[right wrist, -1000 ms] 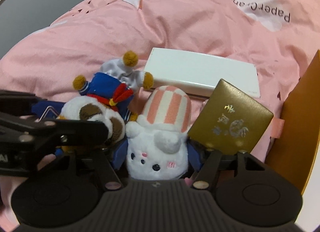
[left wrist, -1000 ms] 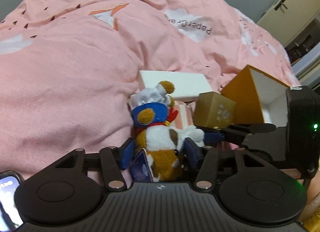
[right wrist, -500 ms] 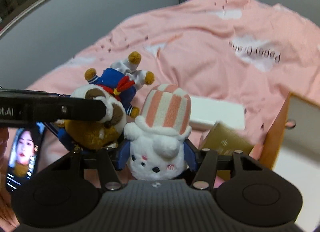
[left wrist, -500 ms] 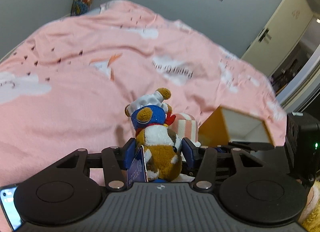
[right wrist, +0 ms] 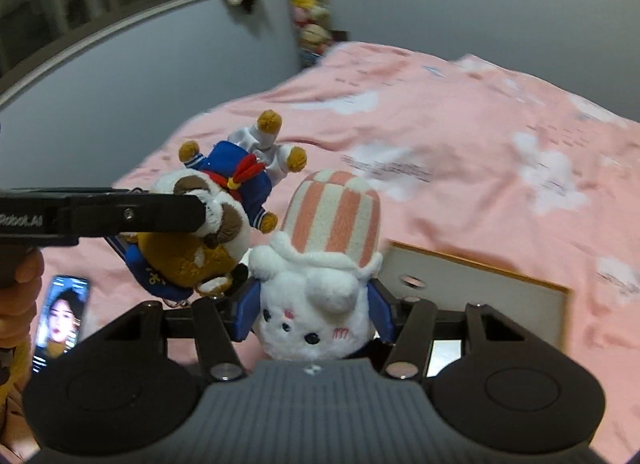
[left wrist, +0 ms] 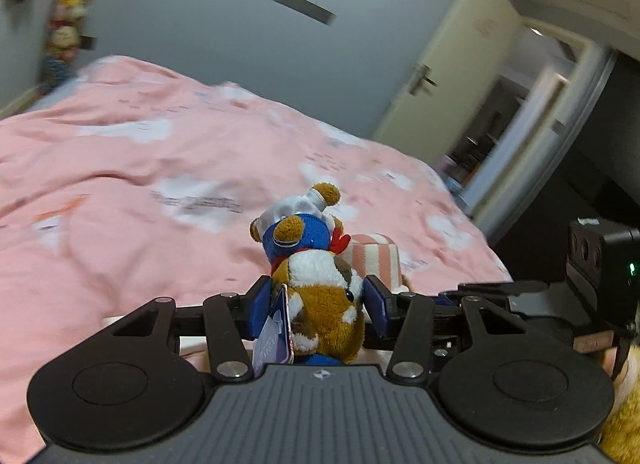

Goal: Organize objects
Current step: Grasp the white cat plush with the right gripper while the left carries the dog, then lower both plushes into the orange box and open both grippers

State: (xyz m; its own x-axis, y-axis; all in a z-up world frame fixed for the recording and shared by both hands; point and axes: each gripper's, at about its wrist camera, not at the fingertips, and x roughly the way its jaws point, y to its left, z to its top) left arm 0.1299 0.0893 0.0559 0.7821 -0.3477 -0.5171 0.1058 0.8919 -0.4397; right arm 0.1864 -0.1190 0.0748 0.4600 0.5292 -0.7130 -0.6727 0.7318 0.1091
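Dog plush point(left wrist: 320, 296) clamped inside left claw point(left wrist: 316, 306), striped white plush point(right wrist: 320, 296) pinched inside right claw point(right wrist: 314, 314).

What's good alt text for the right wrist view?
The right gripper clamps a white plush in a pink-striped hat, lifted above a pink bedspread. Beside it the left gripper holds a brown plush in a blue sailor suit; a phone lies lit below.

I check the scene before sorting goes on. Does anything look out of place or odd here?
Both held toys hang upside down: the brown-and-white plush dog in a blue sailor suit in the left gripper, the white plush rabbit with pink-striped body in the right gripper. A lit smartphone lies on the pink duvet.
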